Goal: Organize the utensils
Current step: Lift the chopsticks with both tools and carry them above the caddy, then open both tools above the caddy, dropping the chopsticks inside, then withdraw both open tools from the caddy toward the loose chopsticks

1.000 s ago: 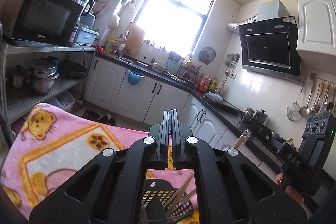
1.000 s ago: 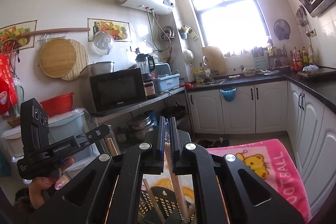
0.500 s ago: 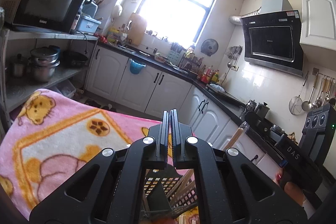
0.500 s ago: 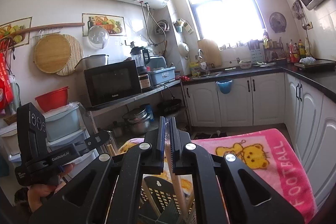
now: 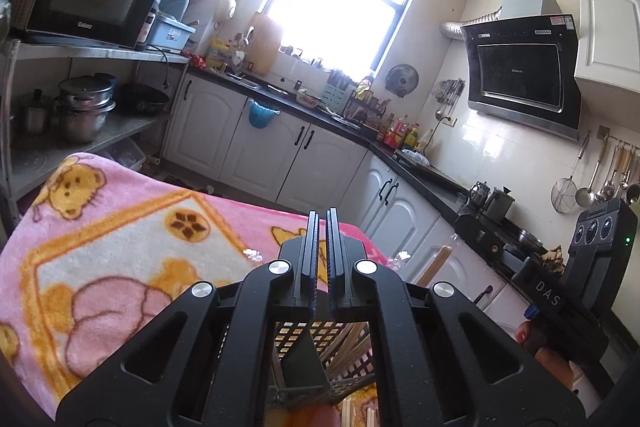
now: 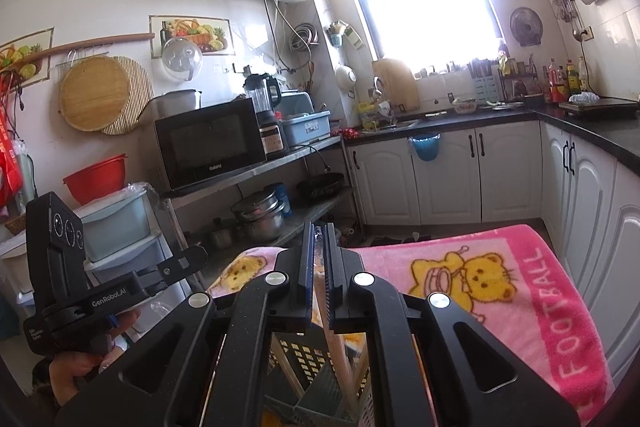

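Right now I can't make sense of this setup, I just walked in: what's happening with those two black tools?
A person holds a gripper in each hand above a black slotted utensil basket that sits on a table covered by a pink bear blanket. The right gripper is shut on a wooden utensil handle that runs down into the basket. The left gripper hovers over the basket with its fingers nearly together and nothing between them. Chopsticks already stand in the basket.
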